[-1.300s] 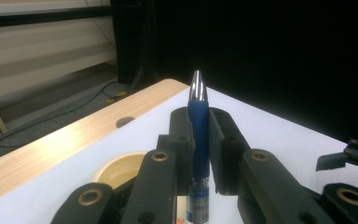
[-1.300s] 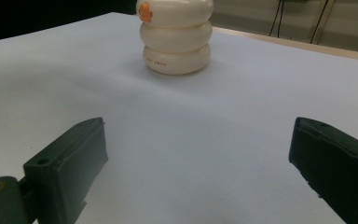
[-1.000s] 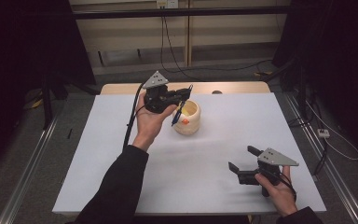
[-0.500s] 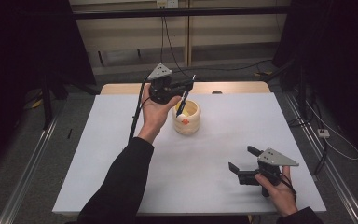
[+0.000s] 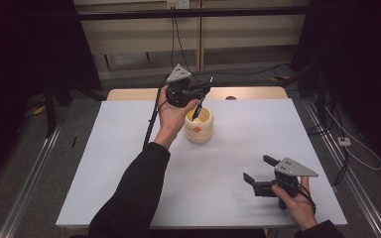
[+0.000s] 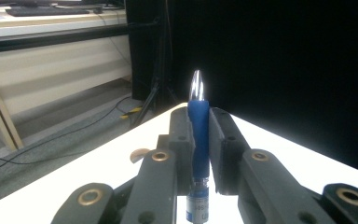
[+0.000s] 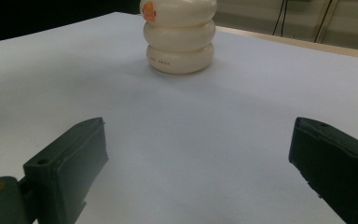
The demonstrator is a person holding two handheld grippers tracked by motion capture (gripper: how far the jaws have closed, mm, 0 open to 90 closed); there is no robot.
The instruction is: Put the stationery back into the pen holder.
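A cream ribbed cup (image 5: 199, 126) with an orange mark stands upright near the middle back of the white table (image 5: 129, 163); the same cup (image 7: 179, 36) appears ahead of my right gripper. My left gripper (image 5: 202, 95) is held in the air just above and behind the cup, shut on a blue pen (image 6: 198, 140) with a silver end. The pen (image 5: 201, 101) hangs tilted with its lower end over the cup's yellow mouth. My right gripper (image 5: 259, 169) rests low near the front right of the table, open, with nothing between its jaws.
A wooden edge (image 5: 248, 93) runs along the table's far side with a small dark round thing (image 5: 230, 98) on it. Cables (image 5: 287, 69) lie on the floor behind. A metal rail (image 5: 30, 173) runs along the left of the table.
My left gripper has risen and moved slightly back with the pen, whose lower end now hangs over the cup's mouth. The right gripper has stayed in place.
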